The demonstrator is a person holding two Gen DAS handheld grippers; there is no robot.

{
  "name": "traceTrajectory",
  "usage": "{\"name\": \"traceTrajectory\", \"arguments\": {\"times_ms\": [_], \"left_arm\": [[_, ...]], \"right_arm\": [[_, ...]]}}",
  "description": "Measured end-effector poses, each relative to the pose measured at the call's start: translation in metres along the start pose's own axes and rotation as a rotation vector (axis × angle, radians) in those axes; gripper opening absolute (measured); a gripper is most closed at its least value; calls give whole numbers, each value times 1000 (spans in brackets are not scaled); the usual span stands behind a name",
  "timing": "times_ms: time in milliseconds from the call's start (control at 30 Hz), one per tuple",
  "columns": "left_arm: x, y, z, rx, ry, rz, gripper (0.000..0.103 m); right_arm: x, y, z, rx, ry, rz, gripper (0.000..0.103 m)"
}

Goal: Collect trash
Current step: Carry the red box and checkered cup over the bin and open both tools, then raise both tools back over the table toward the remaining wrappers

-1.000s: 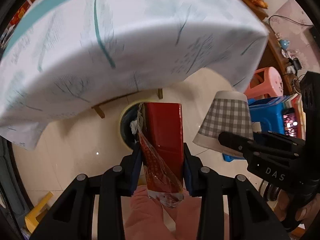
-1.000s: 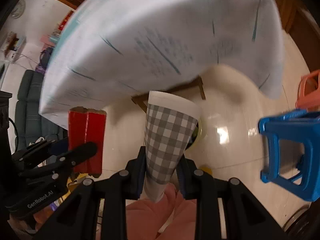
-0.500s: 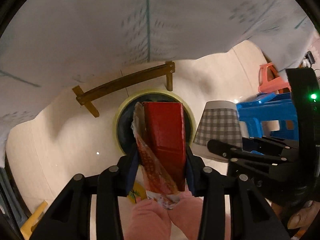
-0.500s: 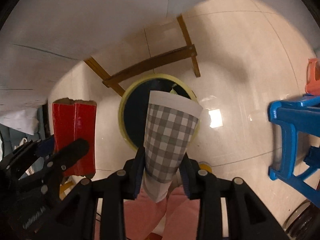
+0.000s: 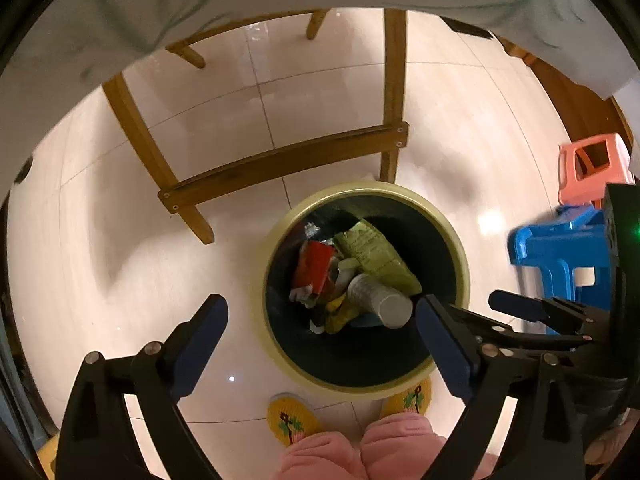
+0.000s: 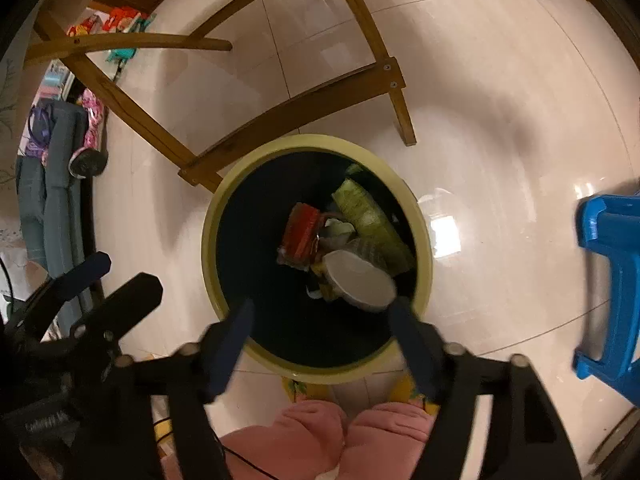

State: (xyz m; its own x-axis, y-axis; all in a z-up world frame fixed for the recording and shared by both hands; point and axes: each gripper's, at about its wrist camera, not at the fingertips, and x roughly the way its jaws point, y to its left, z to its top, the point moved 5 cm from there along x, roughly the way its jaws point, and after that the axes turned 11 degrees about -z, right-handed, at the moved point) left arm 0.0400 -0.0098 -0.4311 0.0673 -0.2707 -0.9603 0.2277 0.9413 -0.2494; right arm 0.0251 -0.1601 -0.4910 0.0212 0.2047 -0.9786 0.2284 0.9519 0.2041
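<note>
Left gripper (image 5: 320,320): black angular linkage arms, silver round pivot screws along the arms, fingers (image 5: 198,344) faced with dark blue pads. Right gripper (image 6: 320,336): same black frame, same silver screws, blue-padded fingers (image 6: 230,344). A green indicator light (image 5: 636,232) glowed on the right unit's black housing. Person wore pink fleecy trousers (image 6: 316,436) and yellow slippers (image 5: 290,418) with a small floral print.
</note>
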Motion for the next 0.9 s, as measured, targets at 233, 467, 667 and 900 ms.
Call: {"name": "traceTrajectory", "arguments": {"times_ms": [233, 467, 667, 900], "left_arm": [[-17, 9, -12, -41, -50, -19, 94], [-63, 4, -20, -96, -87, -19, 94], [-144, -9, -25, -127, -135, -3, 94], [-274, -30, -14, -120, -245, -11, 94]], "right_arm": [[-17, 6, -6, 6, -76, 1, 74], [-64, 14, -16, 5, -144, -28, 74], [-130, 20, -30, 19, -172, -67, 74], [-251, 38, -44, -12, -253, -56, 74]]}}
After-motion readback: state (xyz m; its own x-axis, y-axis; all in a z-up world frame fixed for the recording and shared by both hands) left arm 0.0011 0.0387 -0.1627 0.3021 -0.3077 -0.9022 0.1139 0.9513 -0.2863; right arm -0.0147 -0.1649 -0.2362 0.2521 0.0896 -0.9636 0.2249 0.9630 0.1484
